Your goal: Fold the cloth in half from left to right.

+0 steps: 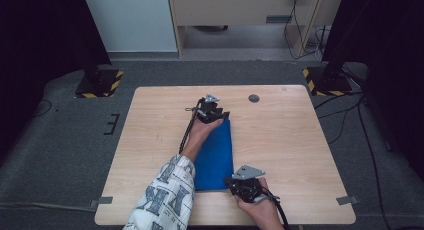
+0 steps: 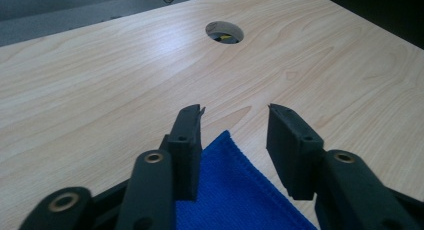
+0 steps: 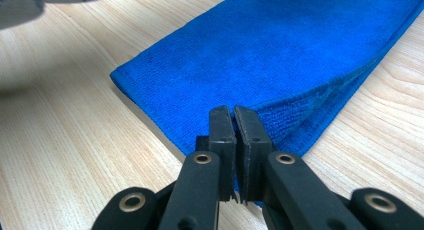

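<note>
A folded blue cloth (image 1: pixel 215 155) lies lengthwise in the middle of the wooden table (image 1: pixel 295 140). At its far end my left gripper (image 1: pixel 225 115) stands open. In the left gripper view the cloth's far corner (image 2: pixel 235 190) lies flat on the wood under the gap between the jaws (image 2: pixel 235 110), and neither pad touches it. At the near end my right gripper (image 1: pixel 229 181) is shut. In the right gripper view its jaws (image 3: pixel 234 112) pinch the near corner of the folded cloth (image 3: pixel 280 55), whose layered edge runs off to the right.
A round cable hole (image 1: pixel 254 98) (image 2: pixel 224 32) sits in the table beyond the left gripper. A patterned sleeve (image 1: pixel 165 200) crosses the near left of the table. Two stand bases with yellow-black tape (image 1: pixel 97 82) (image 1: pixel 325 80) rest on the floor behind.
</note>
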The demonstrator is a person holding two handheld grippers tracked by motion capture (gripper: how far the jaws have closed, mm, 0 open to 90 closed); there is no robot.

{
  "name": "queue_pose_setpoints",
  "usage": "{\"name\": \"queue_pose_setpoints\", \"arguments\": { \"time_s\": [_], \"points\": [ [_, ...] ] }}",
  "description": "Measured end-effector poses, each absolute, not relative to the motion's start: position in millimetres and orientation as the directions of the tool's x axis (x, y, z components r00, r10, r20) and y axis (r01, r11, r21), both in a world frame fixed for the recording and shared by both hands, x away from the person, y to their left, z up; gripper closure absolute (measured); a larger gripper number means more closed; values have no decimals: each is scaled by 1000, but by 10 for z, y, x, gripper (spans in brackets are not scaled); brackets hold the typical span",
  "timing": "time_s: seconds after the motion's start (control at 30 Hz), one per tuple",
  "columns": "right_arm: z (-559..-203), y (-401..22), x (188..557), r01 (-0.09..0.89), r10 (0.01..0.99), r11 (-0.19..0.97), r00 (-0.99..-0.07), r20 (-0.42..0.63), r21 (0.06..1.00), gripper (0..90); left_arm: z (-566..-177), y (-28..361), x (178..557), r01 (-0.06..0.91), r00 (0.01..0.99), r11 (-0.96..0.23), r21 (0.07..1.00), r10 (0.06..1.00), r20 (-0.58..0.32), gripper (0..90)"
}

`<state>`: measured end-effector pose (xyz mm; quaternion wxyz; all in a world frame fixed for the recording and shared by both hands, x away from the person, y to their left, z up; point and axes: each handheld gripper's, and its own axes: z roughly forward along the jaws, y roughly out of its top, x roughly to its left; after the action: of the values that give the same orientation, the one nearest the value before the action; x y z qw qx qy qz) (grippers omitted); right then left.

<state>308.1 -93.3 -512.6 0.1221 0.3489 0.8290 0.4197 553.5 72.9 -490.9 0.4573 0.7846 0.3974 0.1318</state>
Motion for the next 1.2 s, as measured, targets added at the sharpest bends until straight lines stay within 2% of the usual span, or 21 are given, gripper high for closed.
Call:
{"name": "queue_pose_setpoints", "arguments": {
  "time_s": [0.4,0.53,0.6,0.63,0.67,0.73,0.87,1.2],
  "points": [
    [-5130,-954,3081,480,685,406,-723,88,777,830,-4736,709,5421,472,677,-286,834,723,-136,448],
    [-5135,-972,3073,485,697,416,-713,73,769,743,-4723,704,5392,473,683,-290,832,717,-138,381],
    [-5136,-980,3074,486,697,416,-713,73,769,727,-4713,714,5373,471,684,-293,832,717,-135,372],
    [-5126,-990,3069,494,704,414,-707,75,765,685,-4702,732,5356,472,686,-288,833,714,-142,352],
    [-5126,-990,3069,494,704,414,-707,75,765,685,-4702,732,5356,472,686,-288,833,714,-142,342],
    [-5121,-993,3074,503,708,410,-701,82,761,605,-4687,752,5331,472,698,-303,828,702,-141,311],
    [-5095,-1013,3074,519,706,411,-701,99,749,499,-4636,809,5260,473,697,-297,829,702,-146,257],
    [-4976,-1009,3091,499,703,410,-706,84,763,366,-4582,974,5091,485,692,-327,811,711,-127,210]
  ]
}}
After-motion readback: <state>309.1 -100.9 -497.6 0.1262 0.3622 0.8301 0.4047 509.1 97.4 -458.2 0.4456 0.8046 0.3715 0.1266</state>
